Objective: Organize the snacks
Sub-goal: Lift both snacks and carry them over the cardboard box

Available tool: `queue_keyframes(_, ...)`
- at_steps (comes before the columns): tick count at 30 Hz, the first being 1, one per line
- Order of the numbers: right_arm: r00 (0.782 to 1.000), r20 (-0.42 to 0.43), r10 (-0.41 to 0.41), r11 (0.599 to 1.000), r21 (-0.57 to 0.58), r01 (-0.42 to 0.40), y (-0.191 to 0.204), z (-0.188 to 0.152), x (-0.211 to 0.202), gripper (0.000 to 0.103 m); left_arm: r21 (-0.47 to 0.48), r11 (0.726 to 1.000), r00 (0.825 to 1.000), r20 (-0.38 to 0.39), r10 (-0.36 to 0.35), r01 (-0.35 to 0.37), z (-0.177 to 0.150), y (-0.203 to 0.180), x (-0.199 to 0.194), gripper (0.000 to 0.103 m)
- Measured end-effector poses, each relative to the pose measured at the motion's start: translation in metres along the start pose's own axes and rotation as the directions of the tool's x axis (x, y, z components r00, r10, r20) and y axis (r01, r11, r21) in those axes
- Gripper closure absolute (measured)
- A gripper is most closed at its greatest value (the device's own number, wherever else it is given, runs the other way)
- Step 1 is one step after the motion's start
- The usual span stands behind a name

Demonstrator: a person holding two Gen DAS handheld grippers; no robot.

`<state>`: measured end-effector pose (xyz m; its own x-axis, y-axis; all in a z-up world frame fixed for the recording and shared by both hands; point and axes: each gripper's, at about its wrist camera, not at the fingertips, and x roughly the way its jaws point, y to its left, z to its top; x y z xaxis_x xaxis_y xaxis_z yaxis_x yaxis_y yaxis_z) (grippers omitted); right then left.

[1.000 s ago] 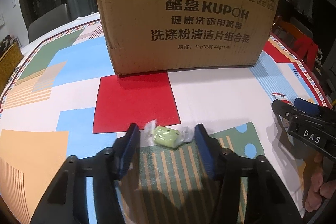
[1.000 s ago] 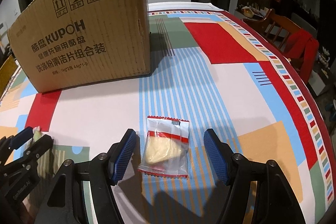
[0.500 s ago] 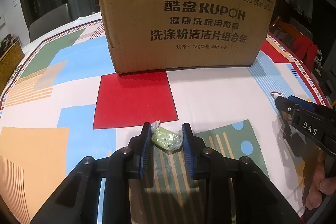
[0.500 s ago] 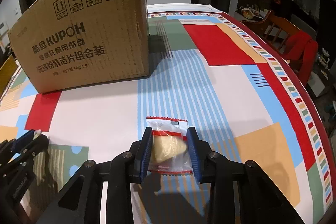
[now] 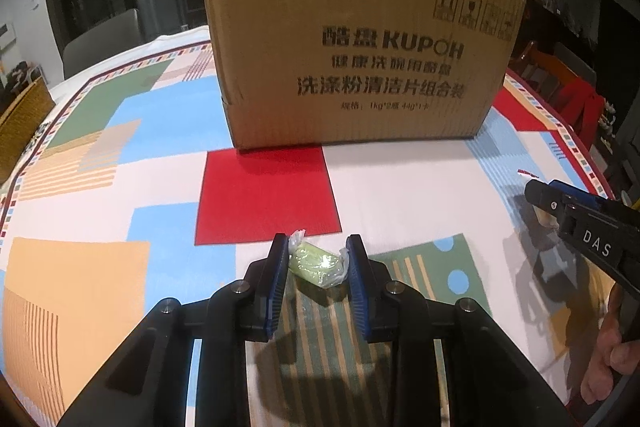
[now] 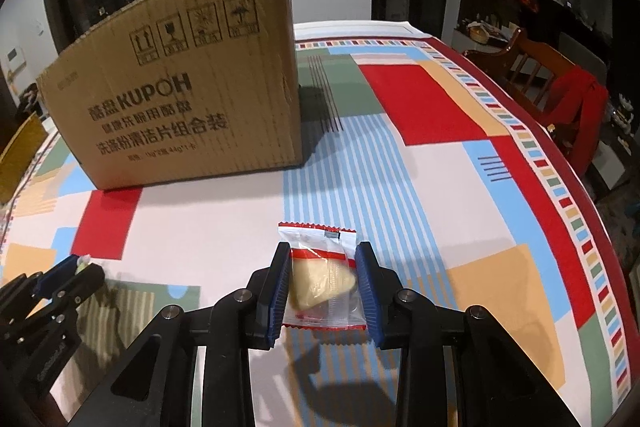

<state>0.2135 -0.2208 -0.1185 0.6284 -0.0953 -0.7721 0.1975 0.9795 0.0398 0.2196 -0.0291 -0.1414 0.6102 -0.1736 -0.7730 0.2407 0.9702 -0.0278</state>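
Bench (image 5: 100, 187): covered by a patchwork-print cloth in red, blue, green, orange and white blocks; carries everything listed below.
Cardboard box (image 5: 360, 59): brown corrugated carton printed "KUPOH" with Chinese text and handling symbols; stands upright at the far side of the bench, well apart from both snacks.
Chair (image 6: 556, 83): wooden, beside the bench's right edge, red cloth draped on it.
Left gripper (image 5: 319, 267): black frame, blue pads; jaws closed tight on the green candy, pads pressing both twisted ends.
Right gripper (image 6: 323, 277): same build; jaws clamped on the pastry packet at both side edges.
Pastry packet (image 6: 320, 267): clear wrapper with red trim, pale yellow pastry inside; between the right jaws, over the blue-striped patch.
Green candy (image 5: 316, 263): pale green sweet in clear wrap; between the left jaws, just short of the red square.
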Motion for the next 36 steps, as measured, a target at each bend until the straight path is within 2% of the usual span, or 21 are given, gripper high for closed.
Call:
queue_keyframes(21,0.996,0.073,0.043,0.999,-0.023,-0.041,0.004,0.038,-0.032,0.069,-0.019,1.0,0.998,0.059,-0.003,0.004,0.041,0.001,-0.023,0.074)
queue_keyframes(36,0.985,0.156,0.071,0.997,-0.042,-0.066,0.01,0.078,-0.061,0.069,-0.02,1.0,0.993,0.118,-0.009,0.011,0.085,-0.001,-0.045,0.074)
